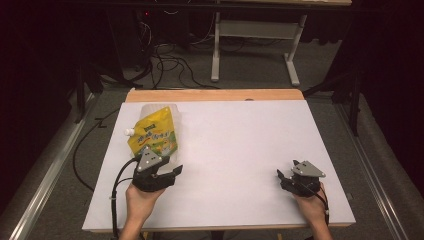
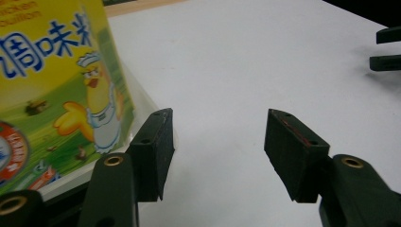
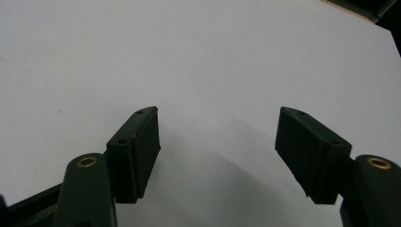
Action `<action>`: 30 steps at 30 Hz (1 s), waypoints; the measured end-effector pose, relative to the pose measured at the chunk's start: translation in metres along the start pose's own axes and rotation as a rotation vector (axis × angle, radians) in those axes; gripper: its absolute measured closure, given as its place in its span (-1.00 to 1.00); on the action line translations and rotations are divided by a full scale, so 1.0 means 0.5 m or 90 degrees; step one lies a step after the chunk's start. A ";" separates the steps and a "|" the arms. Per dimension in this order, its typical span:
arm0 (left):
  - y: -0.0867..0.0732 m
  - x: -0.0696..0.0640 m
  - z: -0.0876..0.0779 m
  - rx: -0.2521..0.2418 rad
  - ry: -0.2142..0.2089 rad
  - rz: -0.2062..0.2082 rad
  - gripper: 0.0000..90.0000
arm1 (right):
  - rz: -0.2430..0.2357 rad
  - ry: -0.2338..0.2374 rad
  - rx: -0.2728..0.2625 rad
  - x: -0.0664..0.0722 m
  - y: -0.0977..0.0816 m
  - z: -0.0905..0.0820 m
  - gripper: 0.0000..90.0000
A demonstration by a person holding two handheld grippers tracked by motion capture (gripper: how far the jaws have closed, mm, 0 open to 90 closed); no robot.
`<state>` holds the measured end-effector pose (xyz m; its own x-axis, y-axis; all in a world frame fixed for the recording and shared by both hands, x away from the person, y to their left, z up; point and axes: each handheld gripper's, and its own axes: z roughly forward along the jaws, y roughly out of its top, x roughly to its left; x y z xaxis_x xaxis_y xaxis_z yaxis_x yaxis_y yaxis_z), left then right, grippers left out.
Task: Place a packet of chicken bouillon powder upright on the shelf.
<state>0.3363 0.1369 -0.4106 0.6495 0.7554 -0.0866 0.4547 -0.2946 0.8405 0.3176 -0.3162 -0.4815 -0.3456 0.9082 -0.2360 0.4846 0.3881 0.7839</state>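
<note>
A yellow spouted pouch [image 1: 154, 134] printed with a cartoon chicken lies flat at the left of the white tabletop [image 1: 235, 140], its white cap pointing left. My left gripper [image 1: 167, 167] sits at the pouch's near end with its jaws open. In the left gripper view the pouch [image 2: 52, 85] lies just outside the left jaw, and only bare table shows between the jaws of my left gripper [image 2: 220, 137]. My right gripper [image 1: 287, 169] rests near the front right of the table. In its own view the right gripper [image 3: 217, 137] stands open over bare white surface.
A wooden strip [image 1: 215, 95] borders the table's far edge. Beyond it on the floor stand the white legs of another desk [image 1: 216, 45] and a tangle of black cables [image 1: 170, 65]. The right gripper's jaws [image 2: 387, 47] appear at the far right of the left gripper view.
</note>
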 end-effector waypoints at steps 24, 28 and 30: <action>0.007 -0.071 0.106 0.000 -0.051 0.027 -0.05 | 0.000 0.000 0.000 -0.001 0.000 0.001 -0.29; 0.005 -0.079 0.122 0.001 -0.055 0.029 -0.05 | 0.001 -0.001 -0.002 -0.001 0.000 0.001 -0.29; 0.005 -0.082 0.130 0.002 -0.055 0.032 -0.05 | 0.001 -0.001 -0.002 -0.001 0.000 0.000 -0.29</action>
<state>0.3503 0.0673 -0.4398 0.7216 0.6865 -0.0899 0.4218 -0.3329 0.8434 0.3180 -0.3166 -0.4815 -0.3438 0.9090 -0.2355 0.4824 0.3862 0.7862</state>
